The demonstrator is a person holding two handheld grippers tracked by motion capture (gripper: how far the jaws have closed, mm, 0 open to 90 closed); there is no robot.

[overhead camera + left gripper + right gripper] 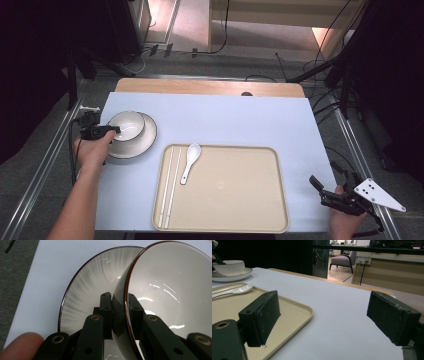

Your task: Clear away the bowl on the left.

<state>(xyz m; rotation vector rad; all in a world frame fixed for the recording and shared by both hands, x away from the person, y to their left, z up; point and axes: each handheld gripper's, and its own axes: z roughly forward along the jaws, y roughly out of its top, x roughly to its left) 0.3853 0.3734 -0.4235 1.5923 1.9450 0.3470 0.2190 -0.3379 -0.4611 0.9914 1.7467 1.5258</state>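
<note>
A white bowl (127,125) with a dark rim stands on a white plate (146,141) at the table's left. My left gripper (117,129) is at the bowl's near-left rim. In the left gripper view the gripper (120,307) is shut on the bowl (170,285), one pad on the outer wall and one inside, with the plate (95,277) underneath. My right gripper (324,175) rests open at the table's front right corner; its view shows the wide jaws (322,317) with nothing between them. The bowl (229,267) shows far off at the upper left of that view.
A beige tray (280,200) lies at the front middle of the pale blue mat. On its left part lie a white spoon (190,161) and a pair of white chopsticks (169,185). The tray's corner (297,312) lies close to the right gripper's left jaw.
</note>
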